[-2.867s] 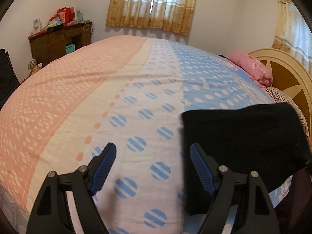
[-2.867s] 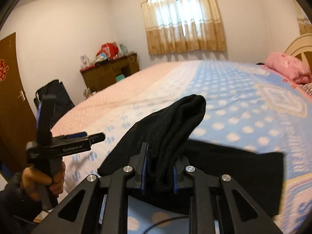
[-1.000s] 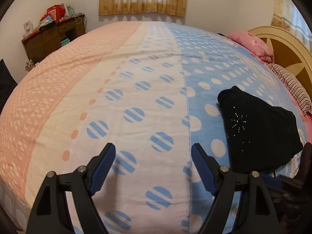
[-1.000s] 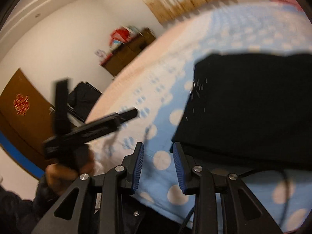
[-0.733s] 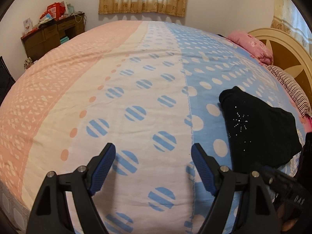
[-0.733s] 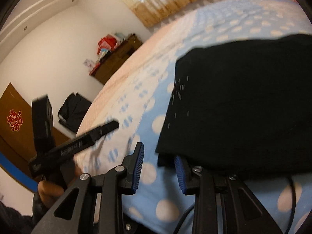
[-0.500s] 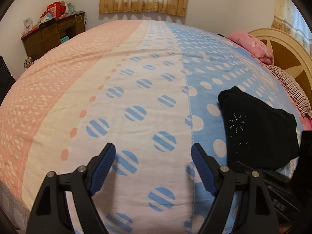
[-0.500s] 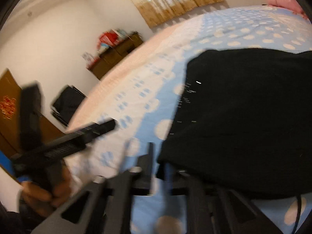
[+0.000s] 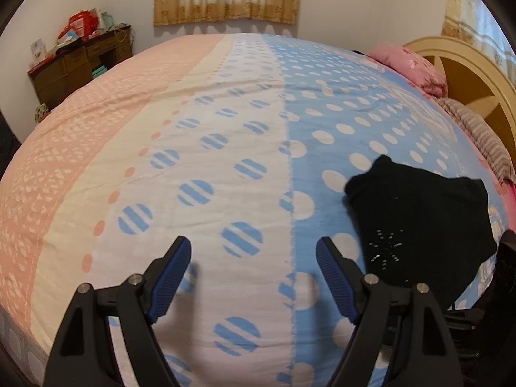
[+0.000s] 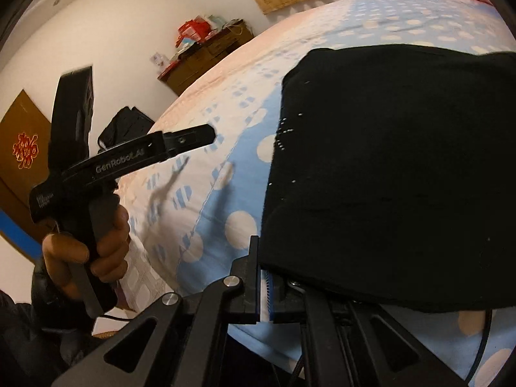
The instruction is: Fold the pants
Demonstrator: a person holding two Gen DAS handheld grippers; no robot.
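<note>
Since the earlier frame the right gripper has dropped to the near edge of the folded black pants and its jaws have closed together, apparently on no cloth. The pants lie on the bed's blue dotted side. The left gripper hangs apart, empty. The folding looks nearly finished; what remains is likely smoothing or withdrawing.
</note>
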